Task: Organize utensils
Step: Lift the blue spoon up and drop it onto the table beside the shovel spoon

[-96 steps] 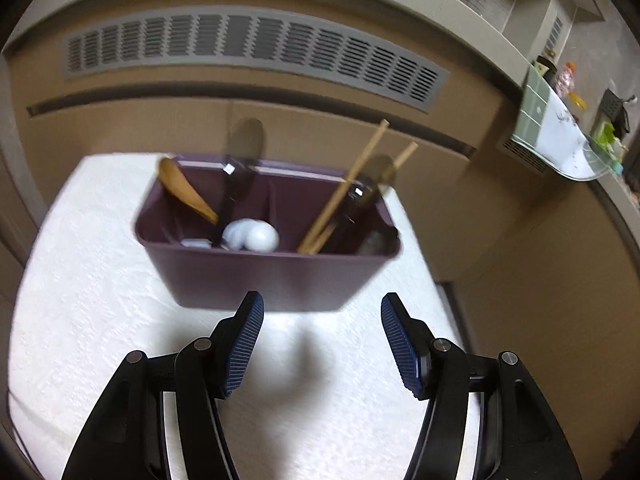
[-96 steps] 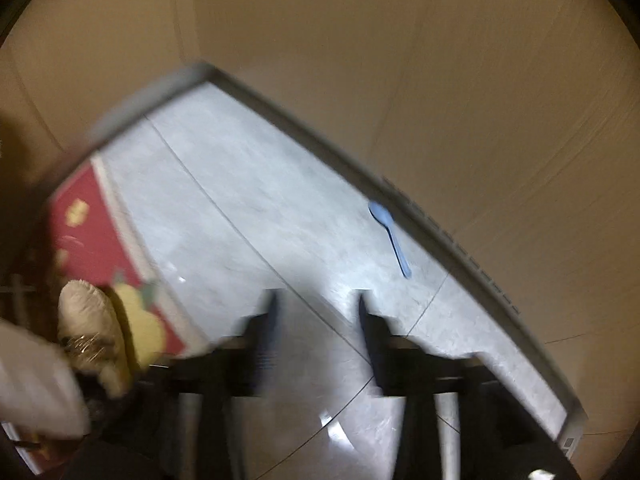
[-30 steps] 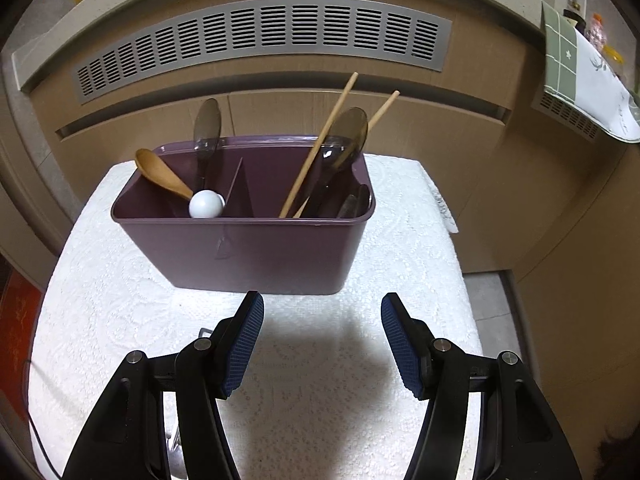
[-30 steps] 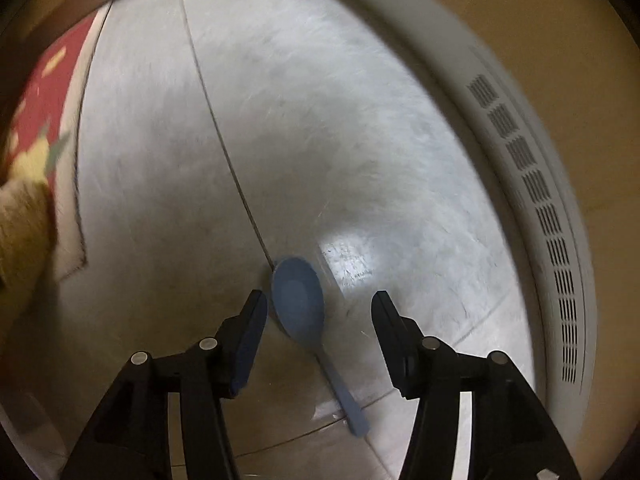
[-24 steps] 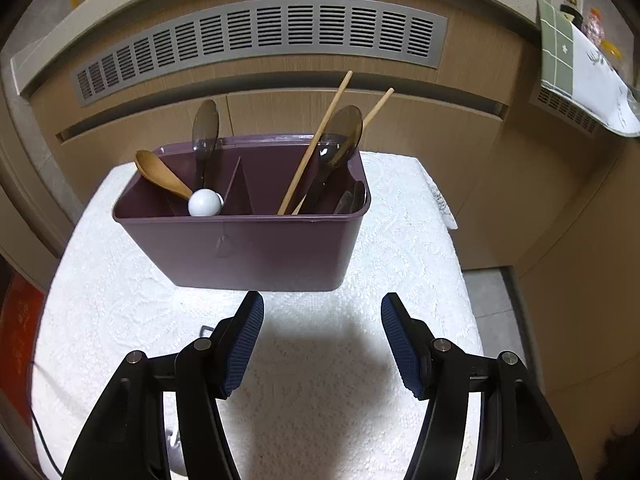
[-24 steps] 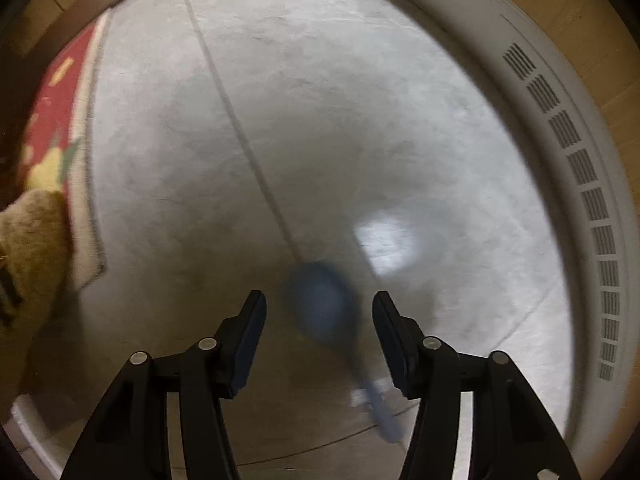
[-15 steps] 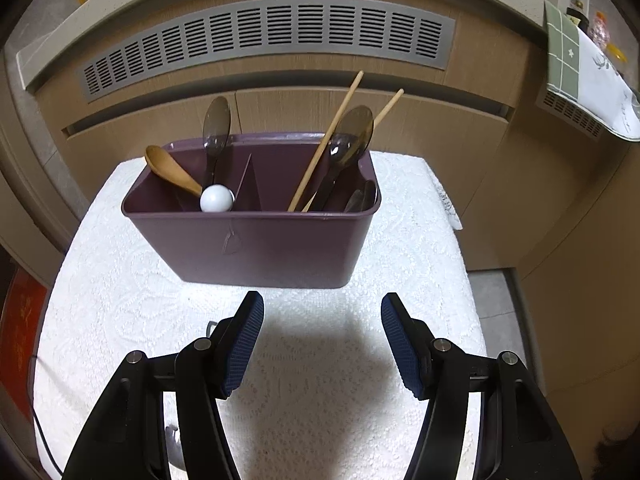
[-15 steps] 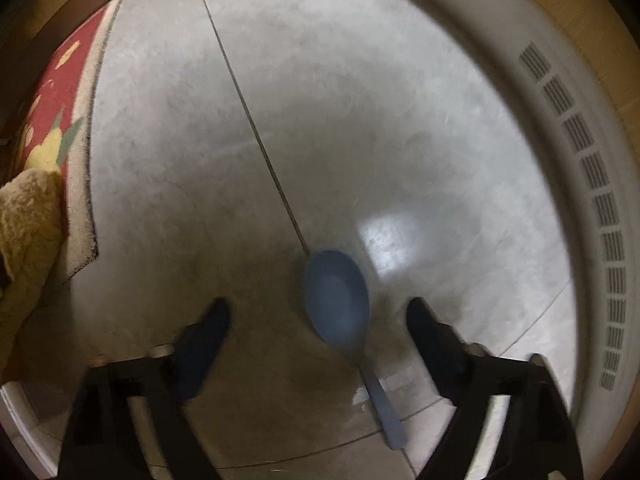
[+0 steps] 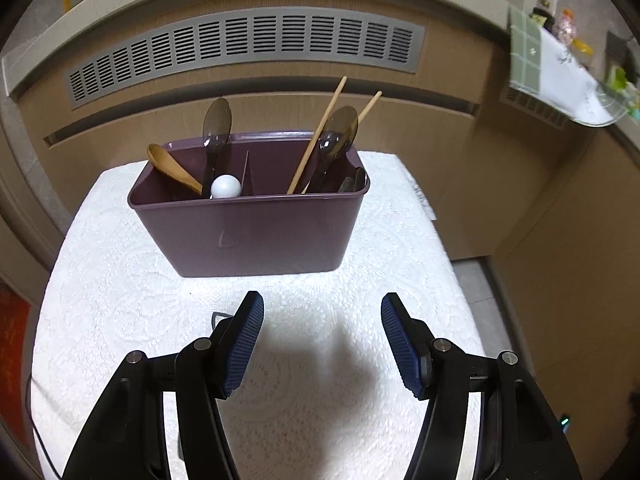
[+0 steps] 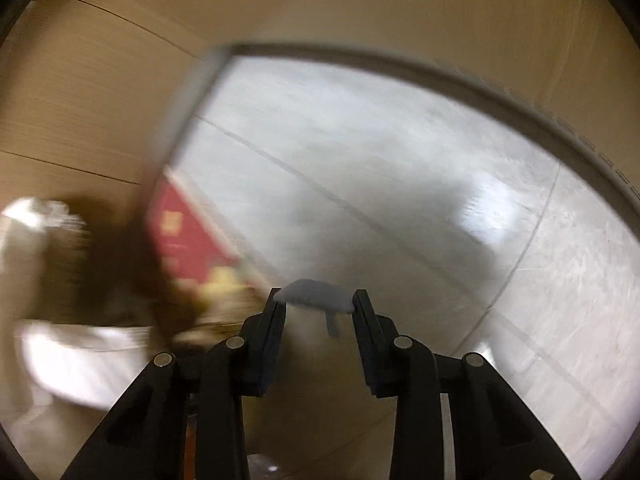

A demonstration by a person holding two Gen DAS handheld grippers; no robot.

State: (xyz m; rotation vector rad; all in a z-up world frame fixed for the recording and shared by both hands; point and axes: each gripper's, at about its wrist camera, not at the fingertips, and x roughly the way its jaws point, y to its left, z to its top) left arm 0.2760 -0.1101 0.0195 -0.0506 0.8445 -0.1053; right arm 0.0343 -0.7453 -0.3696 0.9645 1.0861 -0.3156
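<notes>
On my left wrist view, the left gripper (image 9: 322, 340) hangs with its jaws wide apart and nothing between them, above a surface (image 9: 120, 320) under a white lace cloth. Just beyond its tips stands the purple utensil bin (image 9: 256, 228), split by a divider. Its left compartment holds a wooden spoon (image 9: 172, 168), a dark translucent spoon (image 9: 216, 128) and a white ball-shaped thing (image 9: 226, 187). The right compartment holds two wooden chopsticks (image 9: 320, 128) leaning to the right and another dark spoon (image 9: 338, 136).

On my right wrist view, everything is badly blurred. The right gripper (image 10: 318, 306) is closing its jaws, and the blue spoon (image 10: 316, 294) sits crosswise between the fingertips, bowl pinched at both edges, handle hanging below. It is off the grey tiled floor (image 10: 400, 180). A red mat (image 10: 180, 236) lies on the floor to the left.
</notes>
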